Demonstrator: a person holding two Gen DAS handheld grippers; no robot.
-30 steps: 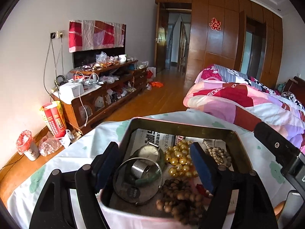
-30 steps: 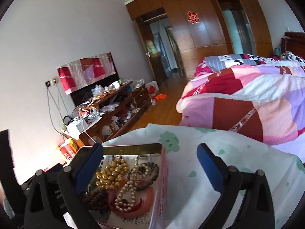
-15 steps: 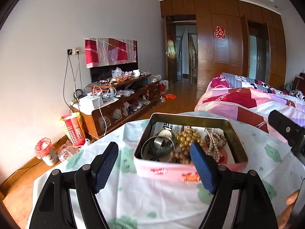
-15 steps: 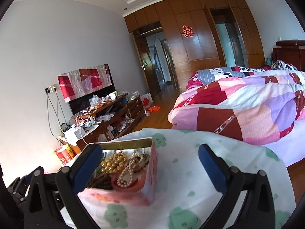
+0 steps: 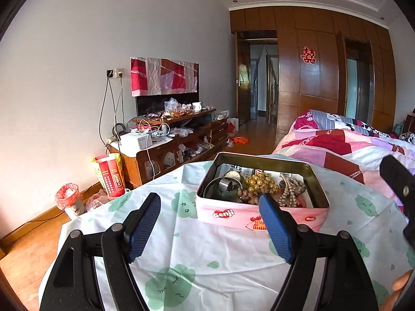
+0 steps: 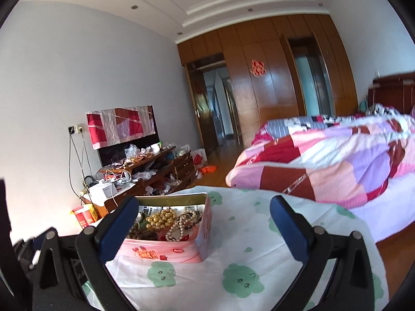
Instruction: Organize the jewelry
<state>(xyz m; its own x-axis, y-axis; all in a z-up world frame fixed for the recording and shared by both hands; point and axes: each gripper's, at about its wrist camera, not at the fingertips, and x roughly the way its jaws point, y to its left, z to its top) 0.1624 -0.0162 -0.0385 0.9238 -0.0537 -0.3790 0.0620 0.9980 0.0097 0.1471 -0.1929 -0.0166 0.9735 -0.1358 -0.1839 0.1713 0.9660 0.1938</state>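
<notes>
Pink on its printed sides and gold-toned inside, the tin (image 5: 262,213) sits on the tablecloth just ahead of the left gripper (image 5: 211,204), its near wall partly behind that gripper's right pad, and ahead-left of the right gripper (image 6: 203,208), whose left pad covers the tin's near left corner. Inside, on a lining of newspaper (image 5: 234,169), the jewelry lies heaped: a gold bead bracelet (image 5: 260,182) in the middle, a pearl strand (image 5: 286,193) to its right over something red, brown wooden beads (image 5: 249,195) against the near wall, and on the left a watch (image 5: 233,175) beside a metal bangle (image 5: 223,189); in the right wrist view the same gold beads (image 6: 162,216) and pearls (image 6: 179,229) show over the rim. Both grippers hang wide open with their blue pads well apart and nothing between them, neither touching the tin's contents. The white tablecloth (image 5: 197,256) with green cloud faces spreads beneath both tools. Farther off, to the left of the grippers, a cluttered wooden cabinet (image 5: 179,140) stands along the wall under a television draped in red and pink cloth (image 5: 163,76). To the right lies a bed with a pink patchwork quilt (image 6: 334,158), and beyond it wooden wardrobe doors (image 5: 308,77) line the far wall.
</notes>
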